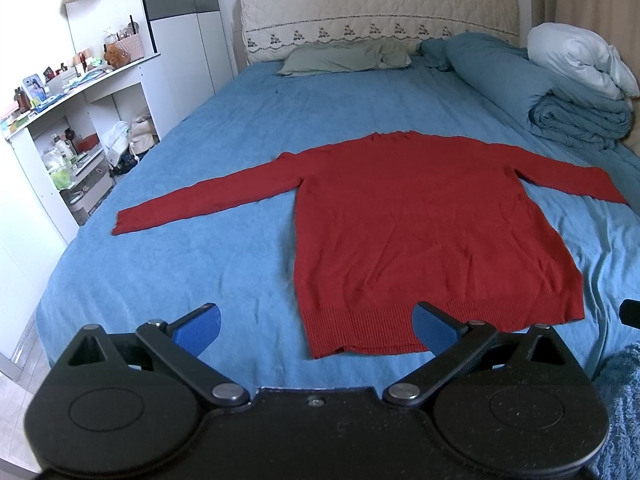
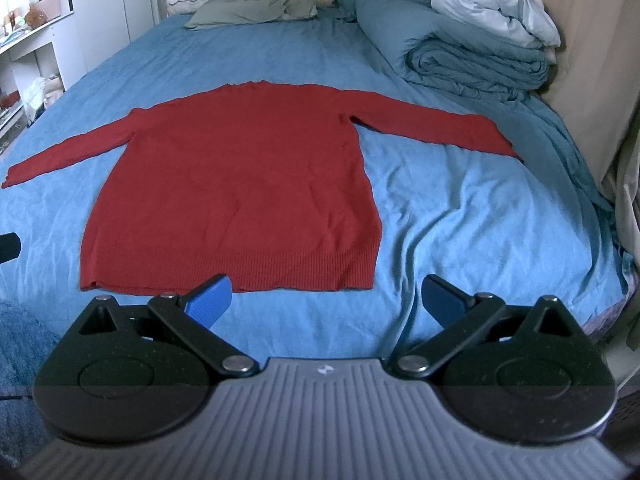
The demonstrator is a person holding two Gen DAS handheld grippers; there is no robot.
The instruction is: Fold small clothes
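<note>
A red long-sleeved sweater (image 1: 420, 224) (image 2: 244, 184) lies flat on the blue bed sheet (image 1: 200, 264) (image 2: 452, 216), both sleeves spread out to the sides, its ribbed hem toward me. My left gripper (image 1: 318, 330) hovers open near the bed's front edge, just short of the hem's left part, holding nothing. My right gripper (image 2: 326, 300) is open too, in front of the hem's right corner, with only sheet between its blue pads (image 2: 210, 300).
A folded blue quilt (image 1: 560, 96) (image 2: 464, 52) with a white duvet on top sits at the back right. A green pillow (image 1: 344, 58) lies by the headboard. White shelves (image 1: 68, 128) full of small items stand left of the bed.
</note>
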